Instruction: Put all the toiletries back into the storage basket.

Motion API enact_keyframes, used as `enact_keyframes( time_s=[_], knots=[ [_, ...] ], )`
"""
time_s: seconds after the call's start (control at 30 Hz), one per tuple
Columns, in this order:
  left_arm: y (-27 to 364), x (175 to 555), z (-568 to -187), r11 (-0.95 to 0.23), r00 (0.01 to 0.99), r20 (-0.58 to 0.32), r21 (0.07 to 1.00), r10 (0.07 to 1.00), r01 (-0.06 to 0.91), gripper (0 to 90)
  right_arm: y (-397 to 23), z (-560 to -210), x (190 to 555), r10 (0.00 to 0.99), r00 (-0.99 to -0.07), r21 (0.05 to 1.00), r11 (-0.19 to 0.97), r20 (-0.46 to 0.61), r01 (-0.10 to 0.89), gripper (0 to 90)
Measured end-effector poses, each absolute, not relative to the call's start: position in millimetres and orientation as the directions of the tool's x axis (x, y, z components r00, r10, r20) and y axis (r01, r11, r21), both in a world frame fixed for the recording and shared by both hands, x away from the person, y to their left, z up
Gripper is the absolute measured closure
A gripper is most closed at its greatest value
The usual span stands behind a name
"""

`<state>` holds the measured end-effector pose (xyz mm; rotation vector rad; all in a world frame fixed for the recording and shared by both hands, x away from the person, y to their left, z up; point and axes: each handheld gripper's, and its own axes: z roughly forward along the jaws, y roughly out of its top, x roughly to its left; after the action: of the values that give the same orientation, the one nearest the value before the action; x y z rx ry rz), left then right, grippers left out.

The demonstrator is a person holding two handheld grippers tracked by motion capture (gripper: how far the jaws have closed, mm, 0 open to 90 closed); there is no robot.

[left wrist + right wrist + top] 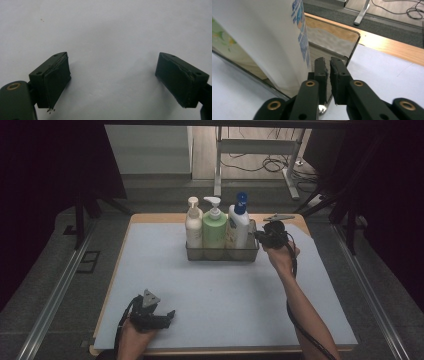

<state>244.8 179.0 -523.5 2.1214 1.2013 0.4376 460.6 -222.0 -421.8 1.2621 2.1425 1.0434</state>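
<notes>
right gripper (328,72): clenched on clear plastic tray (352,42) wall | left gripper (112,77): released, over matte sheet

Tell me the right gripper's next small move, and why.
Probably a gentle trial pull on the basket. The right gripper looks shut on its end wall, beside the white bottle, so the grip seems set.

You see a pale blue mat (215,290) across the middle of the frame, over a wooden table (160,217). At top centre stands a white desk frame (260,146) with loose cables (272,165); a metal rail (55,295) runs lower left.
</notes>
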Motion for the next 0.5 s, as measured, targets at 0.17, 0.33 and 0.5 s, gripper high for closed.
enact_keyframes(
  time_s=[0.17,0.33,0.5],
  knots=[
    [179.1,244.9,-523.4,-0.368,0.524,-0.027,0.680,0.851,0.634,12.3,-218.0,-426.3,469.1,0.882,-0.470,0.775,0.277,0.029,0.568,89.3],
    [179.2,244.9,-523.4,-0.368,0.524,-0.027,0.680,0.851,0.634,12.3,-214.8,-433.3,474.9,0.882,-0.469,0.762,0.272,0.047,0.588,89.4],
    [179.0,244.8,-523.5,-0.367,0.524,-0.029,0.681,0.851,0.634,12.3,-209.9,-443.1,478.4,0.874,-0.482,0.743,0.281,0.064,0.608,89.2]
  ],
)
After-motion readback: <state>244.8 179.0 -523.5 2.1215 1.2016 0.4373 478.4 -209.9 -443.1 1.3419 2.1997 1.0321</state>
